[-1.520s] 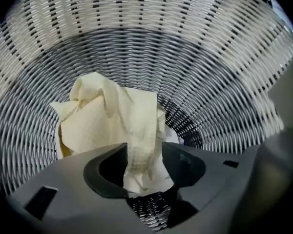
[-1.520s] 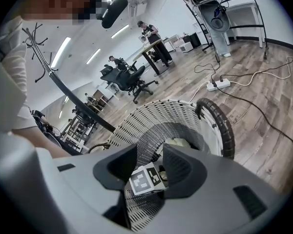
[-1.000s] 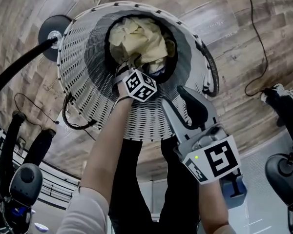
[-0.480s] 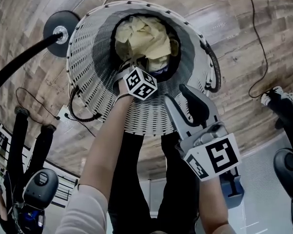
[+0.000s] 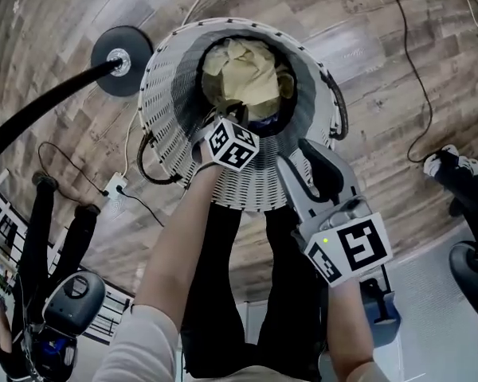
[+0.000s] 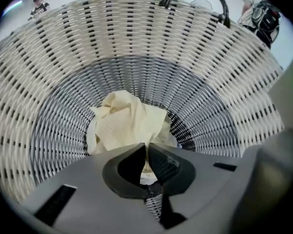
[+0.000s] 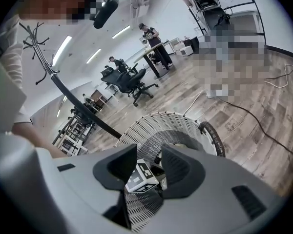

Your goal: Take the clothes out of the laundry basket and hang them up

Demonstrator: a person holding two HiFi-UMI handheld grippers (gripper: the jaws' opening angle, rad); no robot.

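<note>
The white woven laundry basket (image 5: 167,78) stands on the wood floor with a crumpled cream garment (image 5: 243,74) and something dark at its bottom. My left gripper (image 5: 225,116) reaches down inside it. In the left gripper view its jaws have just been closing, and the left gripper (image 6: 146,154) now pinches a fold of the cream garment (image 6: 127,123), which trails back to the heap against the basket's wall (image 6: 136,33). My right gripper (image 5: 307,156) hovers over the near rim, open and empty. The right gripper view shows the right gripper (image 7: 149,162) with the basket (image 7: 151,128) beyond it.
A black round stand base (image 5: 121,50) with a long pole sits left of the basket. Cables (image 5: 414,78) and a white power strip (image 5: 115,185) lie on the floor. A black handle (image 5: 338,110) hangs on the basket's right. A coat rack (image 7: 44,52) and office chairs (image 7: 132,82) stand farther off.
Both grippers have lifted a little. The left one's cube now sits higher against the basket wall. The basket has shifted right and looks smaller in the head view.
</note>
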